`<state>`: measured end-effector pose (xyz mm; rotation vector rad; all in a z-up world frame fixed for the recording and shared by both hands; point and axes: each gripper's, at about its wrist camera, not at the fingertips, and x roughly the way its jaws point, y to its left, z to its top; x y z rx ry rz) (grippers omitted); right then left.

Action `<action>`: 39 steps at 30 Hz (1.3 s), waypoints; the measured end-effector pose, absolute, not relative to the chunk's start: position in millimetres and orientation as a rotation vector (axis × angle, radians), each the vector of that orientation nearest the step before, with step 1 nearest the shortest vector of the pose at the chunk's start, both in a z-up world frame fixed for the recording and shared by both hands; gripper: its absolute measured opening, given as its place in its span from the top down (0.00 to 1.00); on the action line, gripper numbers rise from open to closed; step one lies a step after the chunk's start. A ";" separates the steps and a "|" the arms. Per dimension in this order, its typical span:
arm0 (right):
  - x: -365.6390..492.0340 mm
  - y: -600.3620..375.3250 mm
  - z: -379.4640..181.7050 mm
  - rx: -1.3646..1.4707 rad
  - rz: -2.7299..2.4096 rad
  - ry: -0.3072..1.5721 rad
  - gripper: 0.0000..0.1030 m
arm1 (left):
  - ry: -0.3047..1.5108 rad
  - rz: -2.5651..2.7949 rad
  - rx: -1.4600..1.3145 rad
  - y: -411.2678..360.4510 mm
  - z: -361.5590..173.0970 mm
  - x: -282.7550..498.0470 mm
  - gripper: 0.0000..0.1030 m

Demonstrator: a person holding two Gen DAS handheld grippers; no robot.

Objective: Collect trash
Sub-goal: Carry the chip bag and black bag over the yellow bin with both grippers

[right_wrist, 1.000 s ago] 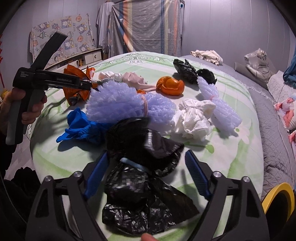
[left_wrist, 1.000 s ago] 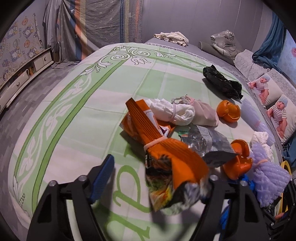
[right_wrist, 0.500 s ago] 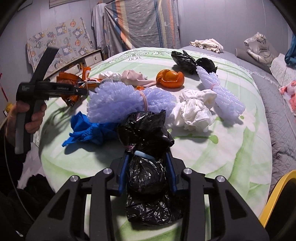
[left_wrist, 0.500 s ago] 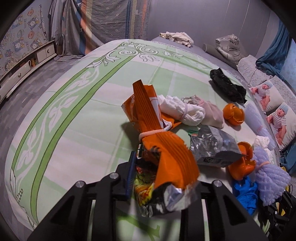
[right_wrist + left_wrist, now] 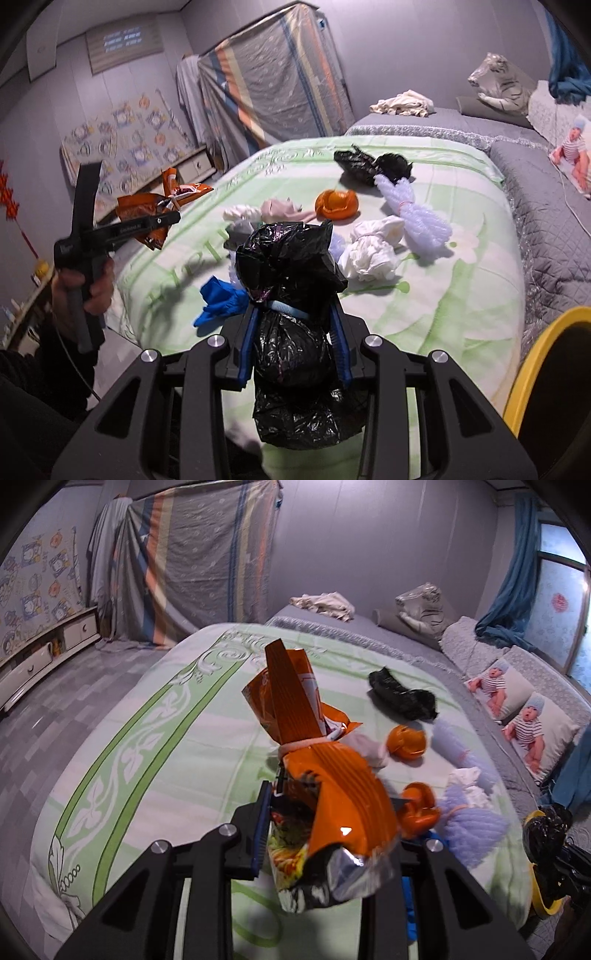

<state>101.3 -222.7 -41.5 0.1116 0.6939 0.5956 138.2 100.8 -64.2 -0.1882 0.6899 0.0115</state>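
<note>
The left claw [image 5: 325, 834] is clamped on an orange snack wrapper bundle [image 5: 325, 775], tied at its waist with a pale rubber band and held above the bed [image 5: 159, 746]. Its foil lower end hangs down between the blue-padded fingers [image 5: 261, 827], and its upper end sticks up toward 12 o'clock. In the right wrist view the same bundle [image 5: 155, 210] shows at 9 o'clock, pinched at the tip of the left claw [image 5: 162, 221], with the person's left hand [image 5: 83, 291] around the handle.

The right claw [image 5: 293, 343] grips a black plastic bag [image 5: 291, 321] at its waist, where a light blue band circles it; the bag bulges above and below the fingers and is held off the bed. A yellow bin [image 5: 543, 362] curves in at 4 o'clock of that view.

More trash lies on the green-and-white bedspread. A blue glove [image 5: 221, 299] lies just left of the held bag, and a white tissue bundle [image 5: 373, 251] lies at 1 o'clock from it. Beyond the tissue is a pale purple foam net [image 5: 413, 210], and just left of that an orange peel [image 5: 337, 203]. A second black bag [image 5: 373, 166] lies farther off toward 12 o'clock. Two small pale bundles [image 5: 258, 212] lie between the orange peel and the left claw.
</note>
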 end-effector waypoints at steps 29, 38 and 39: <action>-19.5 -403.1 10.6 0.389 0.184 0.315 0.68 | 0.531 -0.511 0.003 -121.3 18.0 115.1 0.75; -34.0 -439.4 3.8 0.409 0.015 0.269 0.68 | 0.576 -0.669 0.045 -199.9 0.1 128.9 0.75; -34.7 -443.7 2.1 0.418 0.002 0.267 0.68 | 0.582 -0.688 0.044 -209.0 -3.1 130.7 0.75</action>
